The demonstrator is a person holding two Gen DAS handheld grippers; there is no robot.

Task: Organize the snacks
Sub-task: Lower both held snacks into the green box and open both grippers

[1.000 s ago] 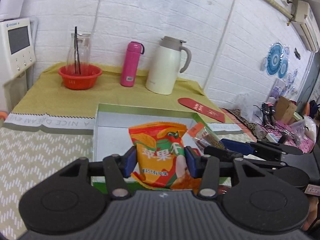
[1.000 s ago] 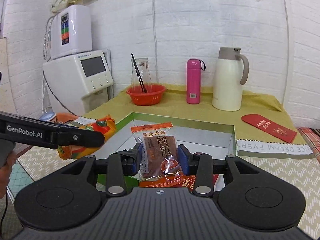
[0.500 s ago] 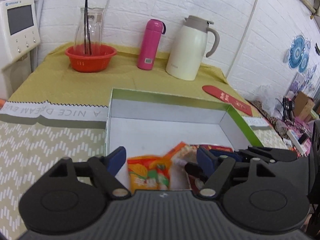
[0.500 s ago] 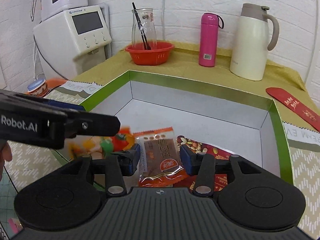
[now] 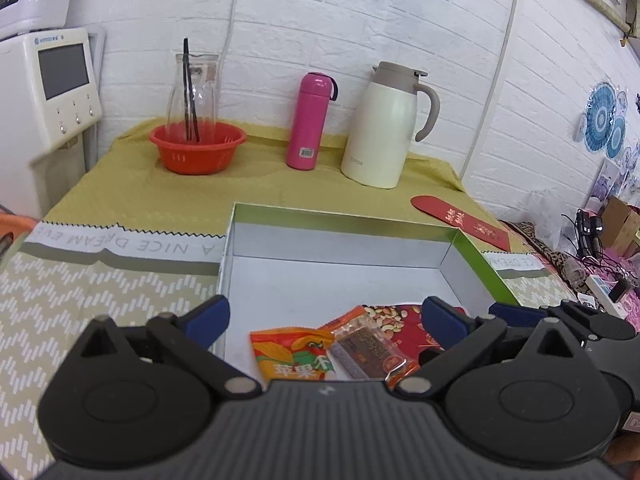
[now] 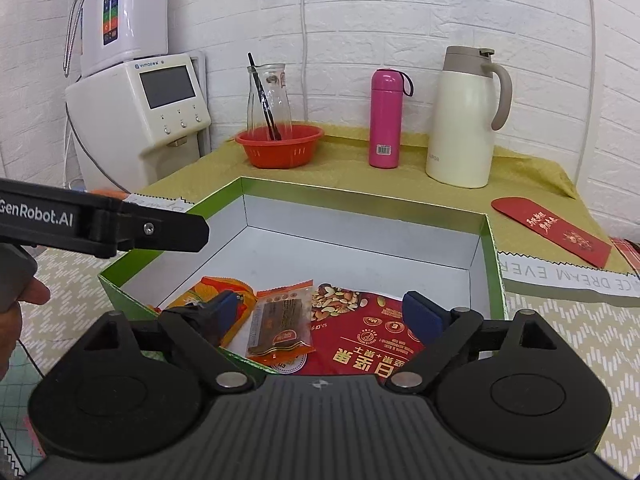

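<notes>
The bench [image 5: 120, 200] carries a yellow cloth at its back edge and a patterned one at the front. An open green-rimmed box [image 6: 360, 200] sits mid-bench toward the front edge. A cream jug [image 5: 380, 128], a pink bottle [image 5: 310, 120] and an orange basket [image 5: 198, 148] holding a glass carafe [image 5: 194, 88] stand along the back edge; a red envelope [image 5: 460, 220] lies near the right edge.

In the box's near end lie three snacks: a red nut bag [image 6: 360, 328] to the right, an orange-green bag [image 5: 292, 360] to the left, and a brown bar in clear wrap [image 6: 280, 324] between them, overlapping both.

The left gripper [image 5: 324, 320] and right gripper [image 6: 320, 316] hover above these packets, fingers spreading apart, nothing pinched.
</notes>
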